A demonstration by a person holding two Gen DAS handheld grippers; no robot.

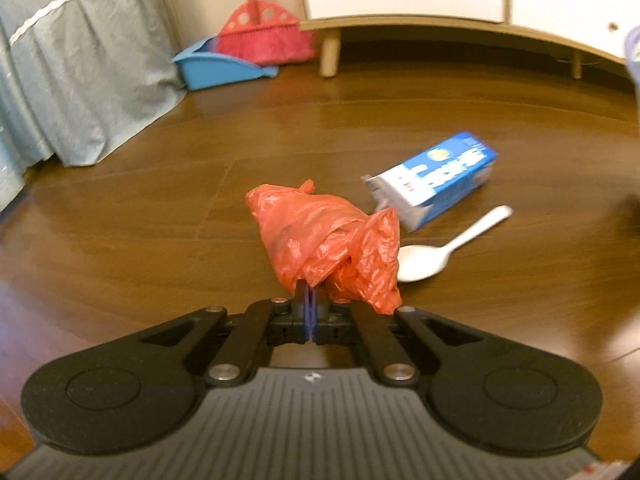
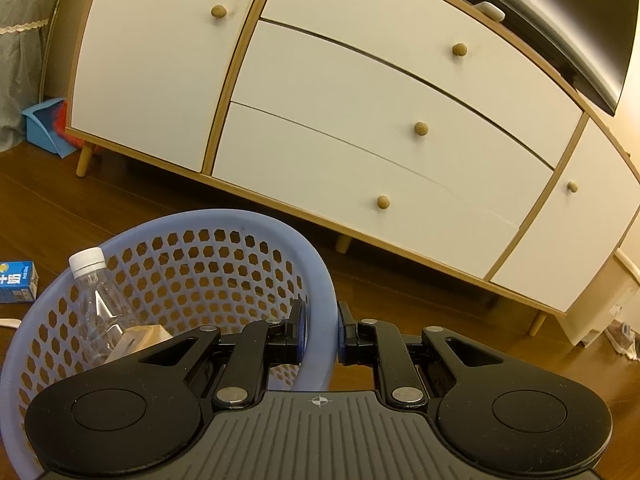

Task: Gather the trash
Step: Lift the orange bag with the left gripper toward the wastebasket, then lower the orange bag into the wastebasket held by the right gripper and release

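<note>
In the left wrist view my left gripper (image 1: 311, 294) is shut on a crumpled orange plastic bag (image 1: 320, 240), which bulges out in front of the fingertips above the wooden floor. Beyond it a blue and white carton (image 1: 436, 178) lies on its side, with a white plastic spoon (image 1: 444, 248) beside it. In the right wrist view my right gripper (image 2: 322, 330) is shut on the rim of a lavender mesh basket (image 2: 256, 218). Inside the basket a clear plastic bottle (image 2: 98, 304) with a white cap and a piece of brown cardboard (image 2: 142, 340) lean together. The carton (image 2: 16, 282) also shows at the left edge.
A white cabinet with wooden knobs (image 2: 360, 120) on short legs stands close behind the basket. A red broom (image 1: 264, 36) rests in a blue dustpan (image 1: 216, 66) by the wall, next to a grey-blue bed skirt (image 1: 80, 80). Bare wooden floor (image 1: 140, 220) lies to the left.
</note>
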